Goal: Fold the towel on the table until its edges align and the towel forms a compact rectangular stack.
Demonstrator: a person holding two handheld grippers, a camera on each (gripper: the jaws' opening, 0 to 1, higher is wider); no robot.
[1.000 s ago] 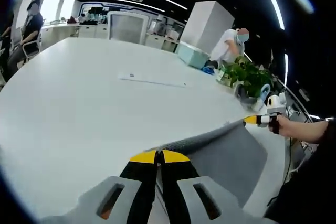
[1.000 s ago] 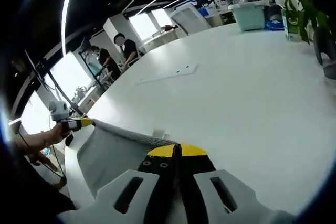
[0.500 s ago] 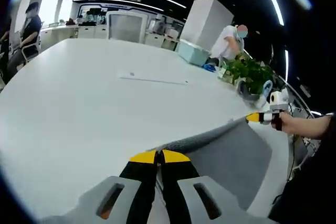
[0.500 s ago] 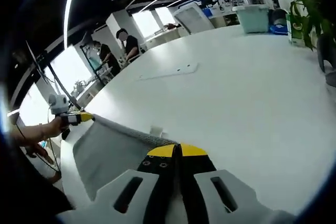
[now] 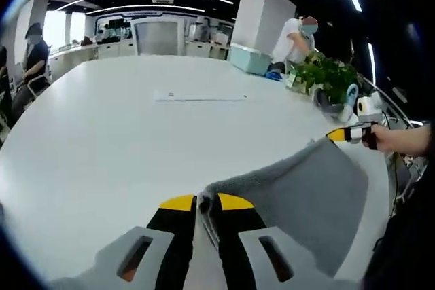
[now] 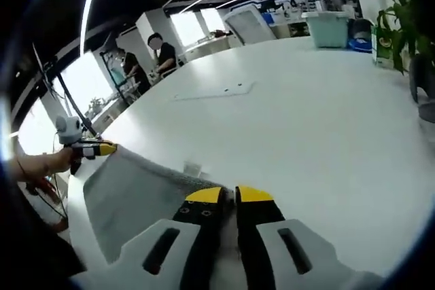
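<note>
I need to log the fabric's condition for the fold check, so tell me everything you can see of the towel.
The towel is grey, soft-looking terry cloth with a thicker hemmed edge. It is lifted and stretched between the left gripper and the right gripper, each pinching a corner of its top edge. The rest hangs slack below that edge, over the near side of the white table. No fold shows.

L gripper [image 5: 206, 203]: two black jaws w/ yellow tips, sitting on light grey moulded housings w/ slotted cut-outs; an orange bit is showing inside the left slot. R gripper [image 6: 228, 195]: same build, black jaws showing small screws, yellow tips, grey slotted bases. Each is also appearing in the other's view as a yellow-tipped black nose w/ white body. Person's hand [image 5: 386, 138] is wearing no glove; a dark sleeve [image 5: 414, 236] is showing below it.
</note>
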